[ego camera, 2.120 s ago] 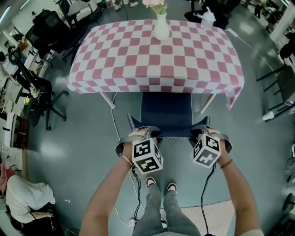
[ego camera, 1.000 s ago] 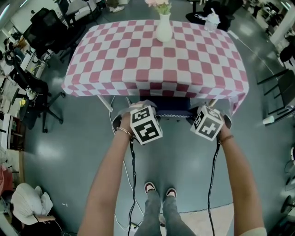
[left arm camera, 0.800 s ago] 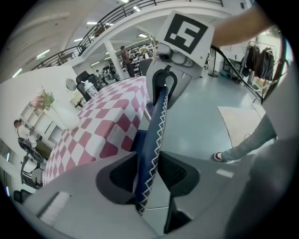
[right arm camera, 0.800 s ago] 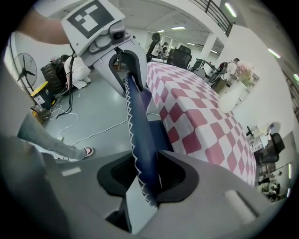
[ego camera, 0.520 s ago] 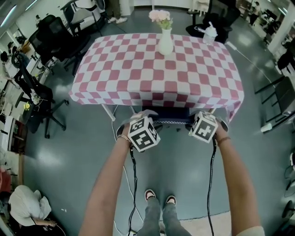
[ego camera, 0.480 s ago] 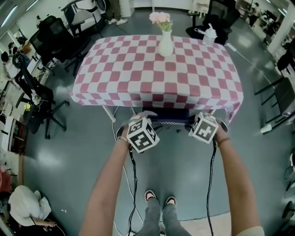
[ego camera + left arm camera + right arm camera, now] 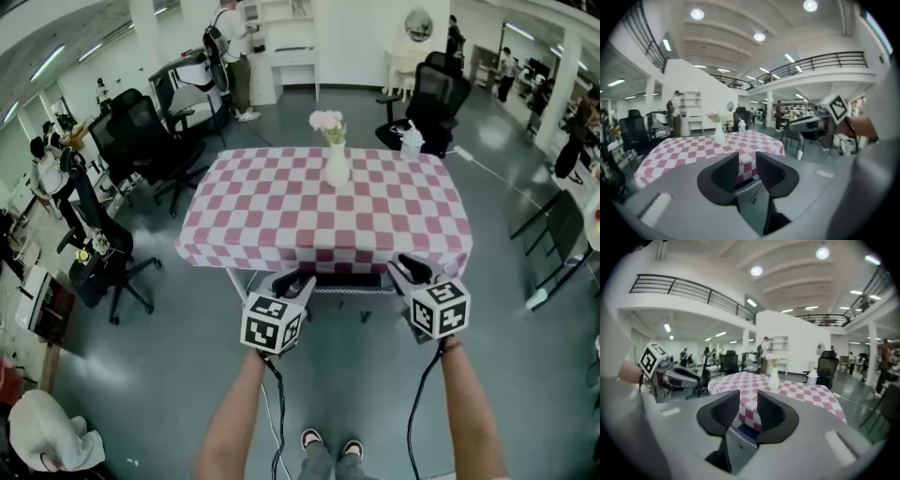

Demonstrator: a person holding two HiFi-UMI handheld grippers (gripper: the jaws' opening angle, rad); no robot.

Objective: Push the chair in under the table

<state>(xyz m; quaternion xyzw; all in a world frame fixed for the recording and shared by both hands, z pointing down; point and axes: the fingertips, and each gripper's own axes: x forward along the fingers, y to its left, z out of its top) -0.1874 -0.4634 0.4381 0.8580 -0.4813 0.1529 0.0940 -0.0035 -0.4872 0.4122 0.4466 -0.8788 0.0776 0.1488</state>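
Pink-checked cloth [image 7: 323, 211] covered counter [image 7: 234, 277]; chair [image 7: 349, 280] sat tucked under near edge. We held left tool [image 7: 292, 284], right tool [image 7: 412, 270] spread, empty, lower centre; left jaws just narrowing, right just widening.

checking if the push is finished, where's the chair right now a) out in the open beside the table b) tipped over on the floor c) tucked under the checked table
c: only the back edge of the chair shows, under the cloth hem of the table.
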